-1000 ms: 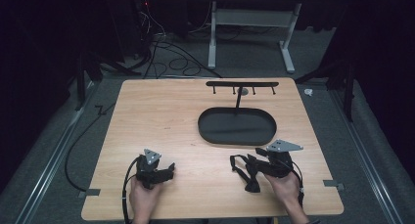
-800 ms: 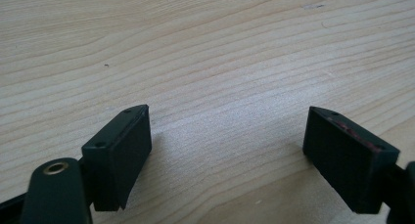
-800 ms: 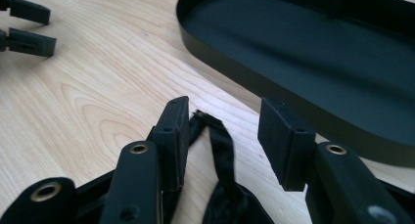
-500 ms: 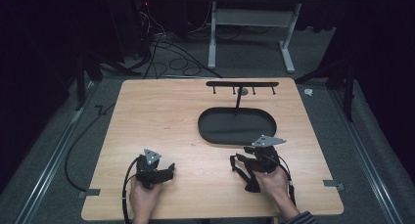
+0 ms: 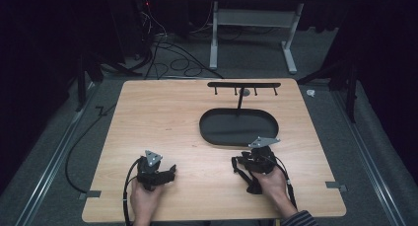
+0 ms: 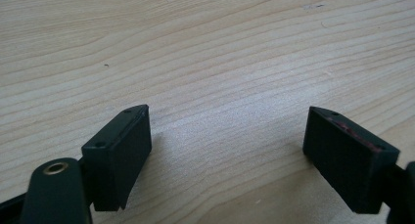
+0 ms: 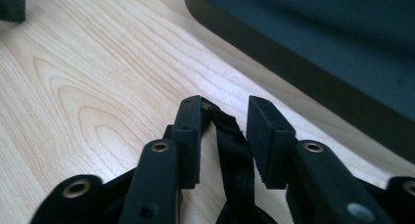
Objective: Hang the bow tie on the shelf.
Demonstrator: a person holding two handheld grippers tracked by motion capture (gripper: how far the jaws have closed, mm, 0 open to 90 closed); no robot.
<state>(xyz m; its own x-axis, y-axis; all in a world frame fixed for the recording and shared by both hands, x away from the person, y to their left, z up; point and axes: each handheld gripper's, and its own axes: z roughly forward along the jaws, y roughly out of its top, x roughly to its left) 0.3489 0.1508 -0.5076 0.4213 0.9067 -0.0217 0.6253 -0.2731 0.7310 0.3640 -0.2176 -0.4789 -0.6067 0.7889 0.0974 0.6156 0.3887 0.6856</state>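
Right tongs (image 7: 222,136): jaws have just been closing, black fabric strap (image 7: 234,150) between them. It touches the left pad; the other pad stands just clear of it, so not clamped yet, I'd call it open. The strap lies flat on the table, near its front edge, just short of the black oval tray (image 5: 239,128); in the high view it trails from the right tongs (image 5: 245,163) toward the person.

Left tongs (image 6: 227,150): wide open, nothing between, resting over bare wood at front left of the table (image 5: 162,112).

Risks, as I judge them:
- Strap is thin, limp webbing; pads are smooth hard blocks. A bite on one edge could let it fold and slip out on lift.
- Tray rim sits near the jaw tips; pushing forward while closing could bump it.

Materials: light wood-grain laminate table, matte black shallow tray, thin black metal hook rack (image 5: 244,85) on a post behind it.
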